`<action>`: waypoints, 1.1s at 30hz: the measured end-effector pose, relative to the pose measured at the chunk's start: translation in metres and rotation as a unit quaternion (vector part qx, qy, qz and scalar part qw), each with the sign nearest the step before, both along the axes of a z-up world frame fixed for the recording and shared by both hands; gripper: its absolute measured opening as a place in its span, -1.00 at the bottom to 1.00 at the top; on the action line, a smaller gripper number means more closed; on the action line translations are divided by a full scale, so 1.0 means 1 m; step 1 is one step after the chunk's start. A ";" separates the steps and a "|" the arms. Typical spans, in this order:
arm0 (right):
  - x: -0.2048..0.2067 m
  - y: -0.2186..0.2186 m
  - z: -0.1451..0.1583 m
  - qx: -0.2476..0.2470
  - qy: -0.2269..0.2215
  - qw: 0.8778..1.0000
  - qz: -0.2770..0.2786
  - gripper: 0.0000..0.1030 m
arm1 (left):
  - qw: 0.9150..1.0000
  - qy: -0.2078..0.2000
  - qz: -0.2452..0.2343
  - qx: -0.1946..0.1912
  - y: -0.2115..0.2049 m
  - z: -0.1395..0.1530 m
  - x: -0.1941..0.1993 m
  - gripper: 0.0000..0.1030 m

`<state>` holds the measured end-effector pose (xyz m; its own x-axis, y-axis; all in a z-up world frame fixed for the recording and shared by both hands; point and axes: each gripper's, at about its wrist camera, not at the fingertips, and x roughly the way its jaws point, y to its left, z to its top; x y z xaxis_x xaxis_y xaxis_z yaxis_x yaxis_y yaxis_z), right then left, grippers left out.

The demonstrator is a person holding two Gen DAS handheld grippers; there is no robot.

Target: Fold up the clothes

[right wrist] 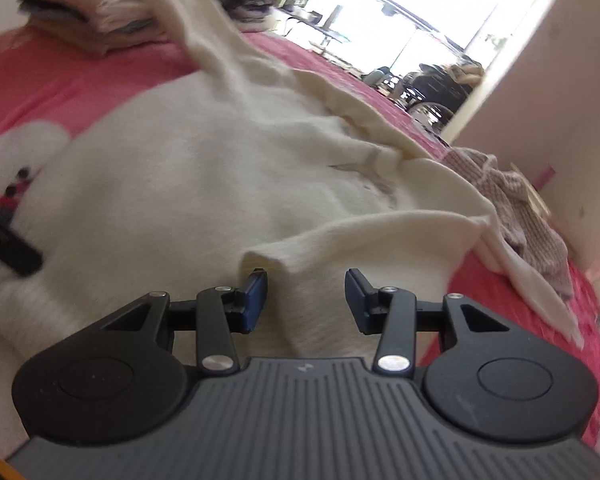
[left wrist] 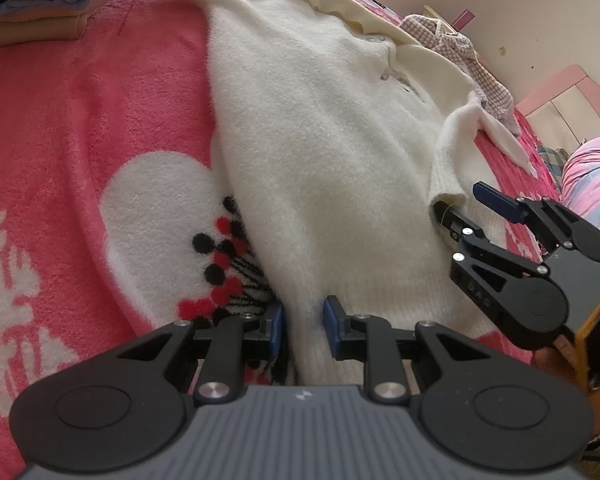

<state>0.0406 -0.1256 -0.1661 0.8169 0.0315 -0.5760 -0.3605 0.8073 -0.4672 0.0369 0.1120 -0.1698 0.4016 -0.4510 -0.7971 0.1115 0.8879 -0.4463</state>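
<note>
sweater (left wrist: 324, 152) spread mid-frame on pink blanket (left wrist: 80, 120) | left hand-held gripper (left wrist: 303, 330) narrow, hem edge between its pads | right hand-held gripper (right wrist: 306, 300) wide around sleeve cuff (right wrist: 276, 258) | step: likely sleeve fold | next: close on cuff

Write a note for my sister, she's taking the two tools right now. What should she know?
Left tool: open, straddling the near edge of the white sweater, not pinching.
Right tool: open, one finger tucked inside the sleeve cuff, not gripping.
The sweater lies spread on the pink blanket, one sleeve laid across its body. A stack of folded clothes sits at the far left corner; a checked garment waits crumpled beyond the sweater.
Done: the stack. Left: finish folding the sweater, then probably the checked garment.
</note>
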 end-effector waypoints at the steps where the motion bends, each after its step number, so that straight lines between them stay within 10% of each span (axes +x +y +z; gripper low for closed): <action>1: 0.002 -0.001 -0.002 -0.006 -0.006 1.000 -0.010 -0.20 | 1.000 0.000 0.000 -0.001 0.000 0.000 0.000 -0.54; 10: 0.013 -0.055 0.029 0.054 -0.058 0.989 -0.126 -0.26 | 1.000 0.001 0.003 -0.004 0.003 -0.001 0.002 -0.54; 13: 0.013 -0.074 0.041 0.077 -0.071 0.983 -0.150 -0.78 | 1.000 0.003 0.009 -0.007 0.004 -0.001 0.001 -0.53; 18: 0.001 -0.117 0.067 0.113 -0.091 0.968 -0.205 -0.91 | 1.000 -0.006 0.006 0.002 0.002 0.001 -0.003 -0.58; 22: -0.027 -0.181 0.052 0.163 -0.005 0.942 -0.293 -0.98 | 1.000 -0.008 0.003 0.005 0.004 0.002 -0.004 -0.59; 26: -0.036 -0.218 0.019 0.273 0.080 0.892 -0.352 -0.98 | 1.000 -0.010 -0.002 0.010 0.005 0.005 -0.004 -0.61; 33: -0.037 -0.238 0.020 0.318 0.114 0.870 -0.360 -0.92 | 1.000 -0.010 0.005 0.012 0.009 0.007 -0.006 -0.74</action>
<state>0.0040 -0.3636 -0.1465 0.6240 -0.0700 -0.7783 0.3209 0.9311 0.1736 0.0308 0.1205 -0.1626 0.4227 -0.4273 -0.7992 0.1108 0.8996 -0.4224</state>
